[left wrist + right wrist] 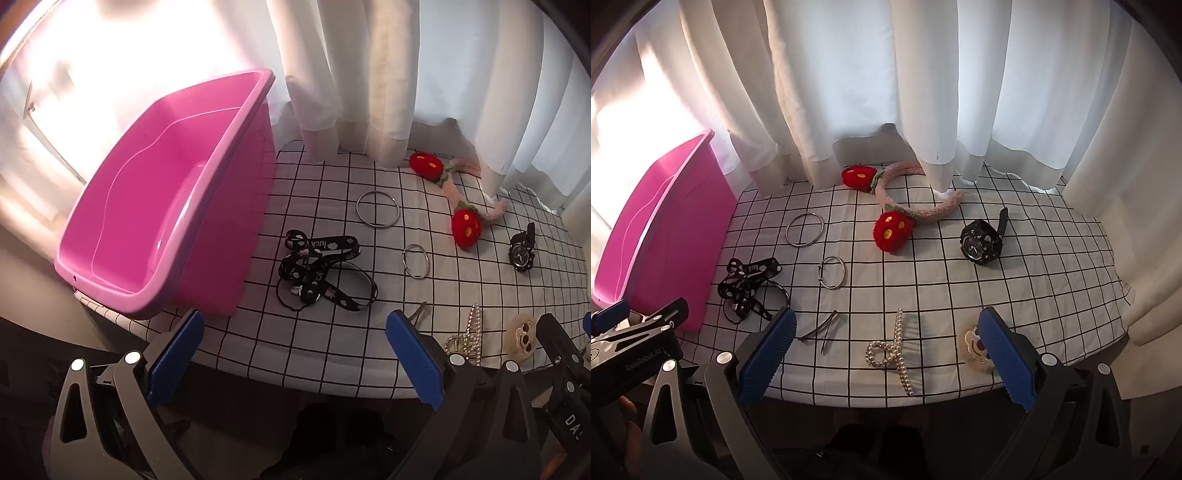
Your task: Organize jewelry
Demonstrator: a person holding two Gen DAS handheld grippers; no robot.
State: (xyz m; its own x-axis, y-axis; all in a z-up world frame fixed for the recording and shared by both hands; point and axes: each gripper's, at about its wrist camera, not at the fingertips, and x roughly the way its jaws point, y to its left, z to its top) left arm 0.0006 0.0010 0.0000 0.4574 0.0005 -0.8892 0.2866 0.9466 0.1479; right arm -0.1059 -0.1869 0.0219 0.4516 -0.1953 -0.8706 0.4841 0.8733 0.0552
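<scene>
Currently nothing is stowed: the pink plastic tub (159, 192) stands empty at the left end of the table (923, 295), and every piece of jewelry lies loose on the checked cloth.

Risks, by item, largest first:
- Pink plastic tub: light and empty; a knock from a claw could likely slide it toward the table edge.
- Strawberry headband (905, 199): partly tucked under the white curtain (923, 92); lifting it could drag the hem.
- Black printed lanyard (325, 273): tangled in loops just beside the tub; a loop could trail and snag.
- Black wristwatch (982, 240): bulky and rounded; a pinch on the case may slip.
- Large metal bangle (805, 229) and small metal bangle (832, 272): flat, thin, smooth; likely to skate away under closing pads.
- Pearl hair claw clip (894, 350): near the front edge; a nudge could send it off.
- Round fuzzy brooch (975, 343): half hidden behind a right pad.
- Thin metal hairpins (823, 328): hardest to pinch off cloth.

Left claw (295, 354): spread wide, holding nothing. Right claw (886, 354): spread wide, holding nothing, above the pearl clip.
</scene>
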